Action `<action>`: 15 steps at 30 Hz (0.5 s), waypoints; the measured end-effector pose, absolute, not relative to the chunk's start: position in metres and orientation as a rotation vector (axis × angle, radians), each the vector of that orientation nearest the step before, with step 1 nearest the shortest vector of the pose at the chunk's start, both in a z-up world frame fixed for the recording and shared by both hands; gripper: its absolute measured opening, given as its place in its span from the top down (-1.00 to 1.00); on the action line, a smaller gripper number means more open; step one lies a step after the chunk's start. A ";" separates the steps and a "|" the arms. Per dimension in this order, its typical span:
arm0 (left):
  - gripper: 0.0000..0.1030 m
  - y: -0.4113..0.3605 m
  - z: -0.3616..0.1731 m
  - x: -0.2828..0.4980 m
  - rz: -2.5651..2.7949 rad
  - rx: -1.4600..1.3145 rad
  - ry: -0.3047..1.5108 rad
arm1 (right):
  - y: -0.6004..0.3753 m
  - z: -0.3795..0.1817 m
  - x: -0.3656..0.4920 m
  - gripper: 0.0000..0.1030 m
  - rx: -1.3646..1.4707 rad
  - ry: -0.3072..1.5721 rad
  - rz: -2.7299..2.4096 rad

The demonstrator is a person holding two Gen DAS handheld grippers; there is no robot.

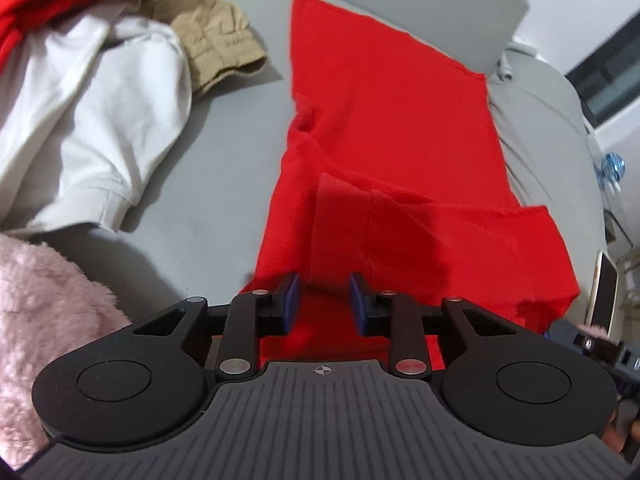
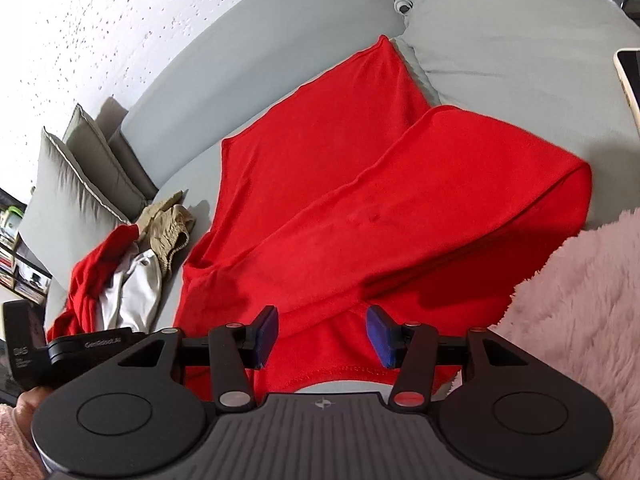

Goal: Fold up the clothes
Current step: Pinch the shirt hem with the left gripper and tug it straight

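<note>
Both wrist cameras look steeply down along their jaws, close over the red garment (image 1: 384, 128) on the grey sofa (image 2: 248, 80), which both views share

Both views bright, even indoor light, soft diffuse shadows. Saturated red knit garment (image 1: 384, 128) nearly clips, fold detail washed out. Soft shadow under the crumpled tan garment (image 1: 216, 44) on the grey sofa seat (image 1: 224, 168). Heavy fisheye bending: sofa back and speckled white wall (image 2: 100, 20) curve hard, corners vignette dark. Slight motion blur at right edge of left wrist view. Pink fluffy sleeve (image 2: 580, 300) soft, close to lens.
</note>
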State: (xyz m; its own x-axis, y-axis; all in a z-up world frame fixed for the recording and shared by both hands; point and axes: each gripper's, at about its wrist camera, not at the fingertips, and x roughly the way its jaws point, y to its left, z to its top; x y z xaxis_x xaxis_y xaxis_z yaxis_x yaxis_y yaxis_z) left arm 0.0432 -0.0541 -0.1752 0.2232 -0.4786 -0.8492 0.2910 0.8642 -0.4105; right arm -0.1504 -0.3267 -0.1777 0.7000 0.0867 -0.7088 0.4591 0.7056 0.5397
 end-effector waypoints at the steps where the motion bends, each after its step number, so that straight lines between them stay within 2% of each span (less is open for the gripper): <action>1: 0.31 -0.055 -0.178 0.047 -0.523 -0.201 1.250 | -0.326 -0.178 -0.150 0.03 0.777 0.784 -0.230; 6: 0.33 -0.057 -0.185 0.059 -0.484 -0.281 1.277 | -0.328 -0.177 -0.155 0.03 0.784 0.783 -0.236; 7: 0.50 -0.057 -0.184 0.059 -0.480 -0.280 1.278 | -0.328 -0.177 -0.155 0.03 0.787 0.784 -0.240; 10: 0.79 -0.059 -0.179 0.057 -0.462 -0.244 1.273 | -0.328 -0.178 -0.155 0.02 0.785 0.789 -0.249; 12: 0.91 -0.059 -0.174 0.055 -0.453 -0.223 1.262 | -0.327 -0.178 -0.154 0.02 0.777 0.797 -0.251; 15: 0.95 -0.059 -0.162 0.050 -0.431 -0.224 1.226 | -0.324 -0.178 -0.151 0.02 0.750 0.819 -0.258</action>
State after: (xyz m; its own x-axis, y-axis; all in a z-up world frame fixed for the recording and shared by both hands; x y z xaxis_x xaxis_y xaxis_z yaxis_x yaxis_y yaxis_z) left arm 0.0497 -0.0592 -0.1619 0.2714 -0.4350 -0.8586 0.1982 0.8982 -0.3925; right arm -0.1508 -0.3242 -0.1783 0.6694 0.0694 -0.7397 0.4814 0.7178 0.5030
